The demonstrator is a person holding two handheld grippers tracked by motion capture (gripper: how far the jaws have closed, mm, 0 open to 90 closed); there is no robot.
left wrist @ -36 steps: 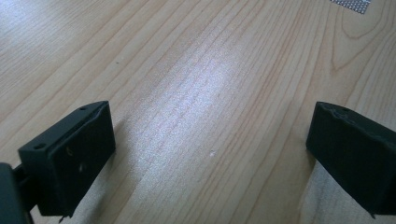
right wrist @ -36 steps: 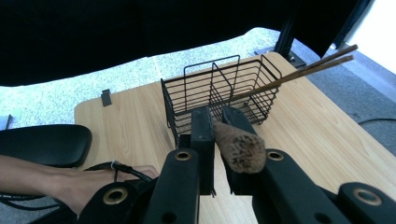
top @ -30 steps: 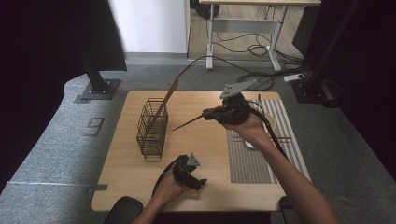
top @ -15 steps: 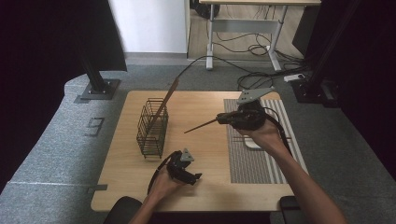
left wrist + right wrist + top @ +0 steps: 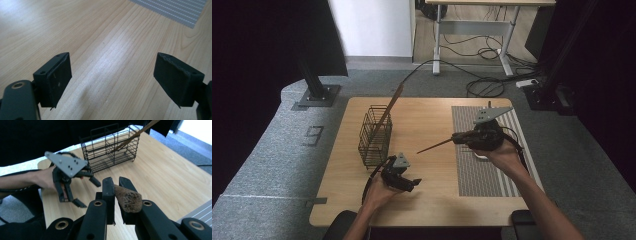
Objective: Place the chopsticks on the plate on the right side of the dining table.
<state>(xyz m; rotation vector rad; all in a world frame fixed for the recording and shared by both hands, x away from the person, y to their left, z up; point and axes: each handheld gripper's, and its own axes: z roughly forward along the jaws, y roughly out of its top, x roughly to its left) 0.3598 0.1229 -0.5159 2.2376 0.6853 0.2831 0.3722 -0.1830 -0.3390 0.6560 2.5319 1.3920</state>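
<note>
A light wooden table stands on grey carpet, with a white wall panel behind, a pale-framed desk over tangled black cables, and dark curtains at both sides.

stick | far end hidden behind right claw

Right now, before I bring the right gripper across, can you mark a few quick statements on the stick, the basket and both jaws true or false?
1. The right gripper has its jaws clamped on a brown stick. True.
2. The wire basket lies tipped on its side. False: it stands upright.
3. One stick leans out of the basket. True.
4. The left gripper holds a stick. False: its jaws, which have just been closing, have nothing between them.
5. The basket stands on the striped mat. False: it stands on bare wood.
</note>
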